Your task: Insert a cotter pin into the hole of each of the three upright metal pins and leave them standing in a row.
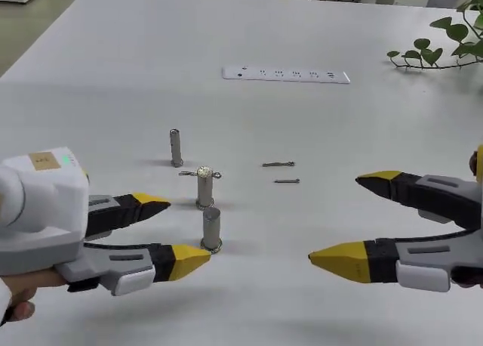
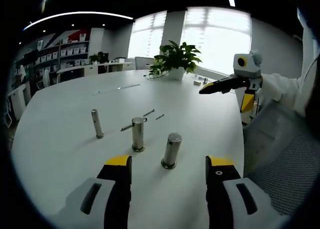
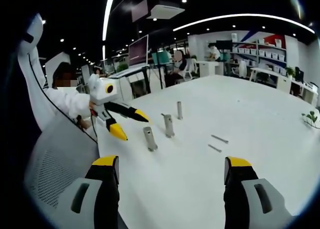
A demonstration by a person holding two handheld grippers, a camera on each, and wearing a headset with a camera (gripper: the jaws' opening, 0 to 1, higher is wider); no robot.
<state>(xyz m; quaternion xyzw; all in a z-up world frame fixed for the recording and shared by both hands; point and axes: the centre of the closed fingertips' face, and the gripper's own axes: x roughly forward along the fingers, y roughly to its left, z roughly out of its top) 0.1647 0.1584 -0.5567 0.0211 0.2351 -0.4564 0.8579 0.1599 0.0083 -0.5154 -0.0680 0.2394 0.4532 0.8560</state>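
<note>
The left gripper (image 1: 177, 229) had its fingers spread and empty, and so did the right gripper (image 1: 339, 219). Three pins stood upright in a row on the table (image 1: 113, 74): the far pin (image 1: 175, 147), the middle pin (image 1: 204, 189) and the near pin (image 1: 211, 230). A fitted cotter (image 1: 198, 174) crossed the top of the middle pin, so one of three looked done. The other two tops looked bare, and their holes were too small to make out.

Two loose cotters lay flat on the table, well apart from the row and on the right gripper's side: the far cotter (image 1: 278, 165) and the near cotter (image 1: 287, 181), close together and roughly parallel. In the head view their long axes ran left to right, across the line of the pin row. They sat between the row and the right fingertips, a little beyond them. In the right gripper view they lay ahead, between the spread fingers and toward the right-hand one, slightly askew. The right gripper was clearly the nearer to them and seemed the natural one to fetch the next cotter, closing across its thin shank.

The near pin stood just beside the left fingertips, straight ahead between them in the left gripper view. The left gripper looked best placed to steady that pin.
</note>
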